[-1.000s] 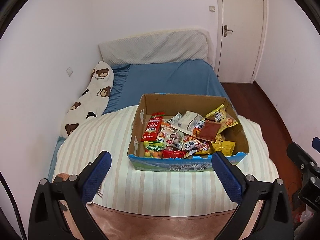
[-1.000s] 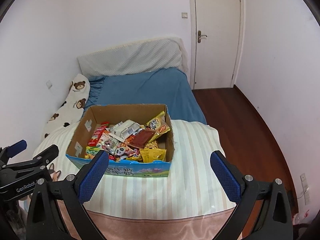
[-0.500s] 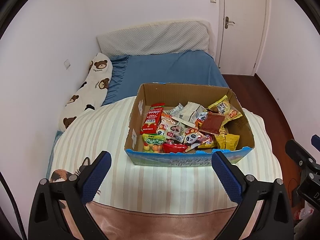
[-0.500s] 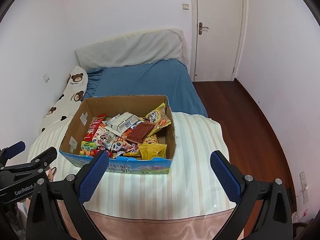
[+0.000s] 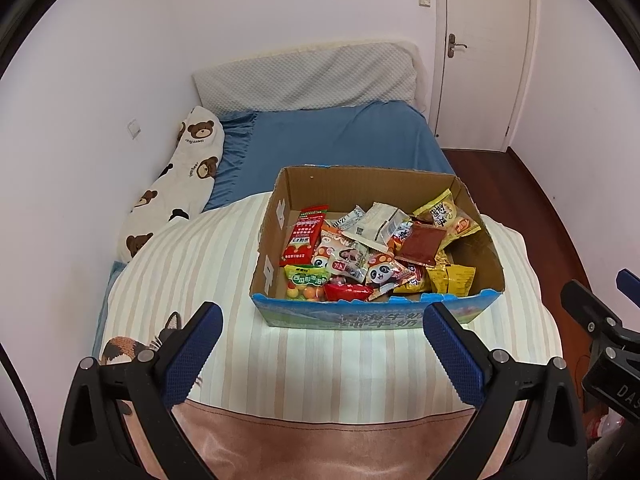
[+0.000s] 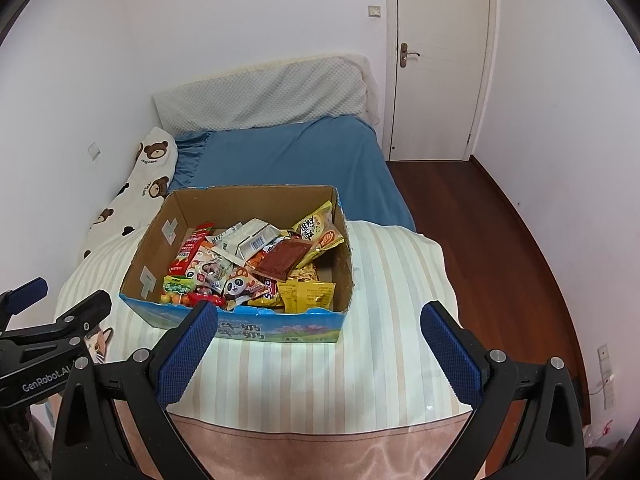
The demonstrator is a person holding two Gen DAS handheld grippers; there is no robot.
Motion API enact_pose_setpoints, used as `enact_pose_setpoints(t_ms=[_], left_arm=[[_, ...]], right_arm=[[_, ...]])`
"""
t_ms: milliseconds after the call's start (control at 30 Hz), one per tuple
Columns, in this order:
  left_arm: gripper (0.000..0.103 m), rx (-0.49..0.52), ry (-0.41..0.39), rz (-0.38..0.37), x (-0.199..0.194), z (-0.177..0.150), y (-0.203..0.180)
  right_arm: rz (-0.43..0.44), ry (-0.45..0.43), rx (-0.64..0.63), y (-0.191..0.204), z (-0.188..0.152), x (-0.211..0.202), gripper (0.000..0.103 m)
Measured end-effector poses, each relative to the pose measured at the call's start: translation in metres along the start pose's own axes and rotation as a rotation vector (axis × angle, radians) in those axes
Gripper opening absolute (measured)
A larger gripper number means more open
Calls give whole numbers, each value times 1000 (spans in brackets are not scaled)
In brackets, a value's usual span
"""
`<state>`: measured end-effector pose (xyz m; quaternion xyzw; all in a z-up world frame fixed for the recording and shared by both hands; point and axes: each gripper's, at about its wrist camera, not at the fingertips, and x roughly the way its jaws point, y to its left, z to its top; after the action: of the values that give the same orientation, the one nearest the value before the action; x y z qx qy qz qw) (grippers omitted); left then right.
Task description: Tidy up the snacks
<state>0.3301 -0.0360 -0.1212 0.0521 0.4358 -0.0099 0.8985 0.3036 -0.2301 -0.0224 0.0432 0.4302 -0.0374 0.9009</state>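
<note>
An open cardboard box stands on a striped quilt on the bed. It holds several snack packets: a red packet, a panda packet, a brown sachet and yellow bags. My left gripper is open and empty, in front of the box's near wall. My right gripper is open and empty, in front of the box's right half. The left gripper also shows at the left edge of the right wrist view.
The striped quilt covers the near bed, with a pink satin edge. A bear-print pillow lies along the left wall. Blue sheet and grey headboard pillow lie beyond. Wooden floor and a door are right.
Both grippers have moved forward and down toward the box, which now looks larger and nearer. Both stay open.
</note>
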Motion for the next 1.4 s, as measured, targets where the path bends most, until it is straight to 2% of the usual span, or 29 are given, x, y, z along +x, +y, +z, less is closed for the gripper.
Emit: enact_pose_setpoints(t_ms=[833, 1400], left_arm=[[103, -2, -14, 21, -8, -5, -2], [103, -3, -31, 19, -18, -3, -4]], right_arm=[[-2, 14, 5, -2, -8, -4, 103], [27, 28, 30, -5, -12, -2, 103]])
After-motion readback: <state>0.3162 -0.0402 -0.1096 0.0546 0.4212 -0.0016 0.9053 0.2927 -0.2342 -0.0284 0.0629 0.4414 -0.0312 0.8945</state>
